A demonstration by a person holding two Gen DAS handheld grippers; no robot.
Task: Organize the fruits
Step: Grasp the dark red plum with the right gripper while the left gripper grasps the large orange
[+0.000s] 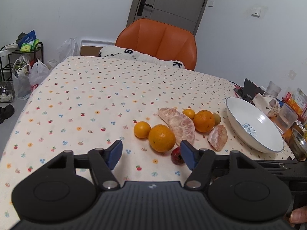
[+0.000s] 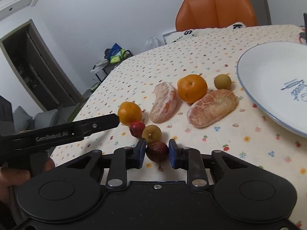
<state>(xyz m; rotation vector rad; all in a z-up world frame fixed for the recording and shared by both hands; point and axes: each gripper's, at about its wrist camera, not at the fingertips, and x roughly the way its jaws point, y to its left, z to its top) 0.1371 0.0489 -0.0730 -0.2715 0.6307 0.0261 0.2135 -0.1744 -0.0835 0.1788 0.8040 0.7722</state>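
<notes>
Biggest risk here is the dark plum (image 2: 157,151) getting squirted out sideways: it's small, round and smooth-looking, and the right gripper (image 2: 157,154) has its blue pads sitting on either side of it, the left pad about touching, a sliver of gap on the right, so it can't really be called clenched yet, more like closing around the fruit. If the pads are squeezed off-centre, the plum could be rolled into the olive fruit (image 2: 151,134) and the red fruit (image 2: 137,128) touching just behind it, and the whole little cluster would get scattered across the bench (image 2: 220,153). Too hard a squeeze could also bruise it (skin looks a bit wrinkled and soft, though that's a guess). The left gripper (image 1: 151,154) is held wide open with nothing between the pads, hovering near an orange (image 1: 162,138); in the right wrist view its finger tip is seen right against the smaller orange (image 2: 129,113), so that one could be nudged by accident. The bowl (image 2: 268,72) is sat empty to the right, well apart from the plum, so a long carry is needed and a loose grip could mean a drop. As for looks: the plum is dark reddish-purple, mottled, with a thin stem pointing toward the camera, resting on the flowery cloth at the near edge of the fruit pile.
</notes>
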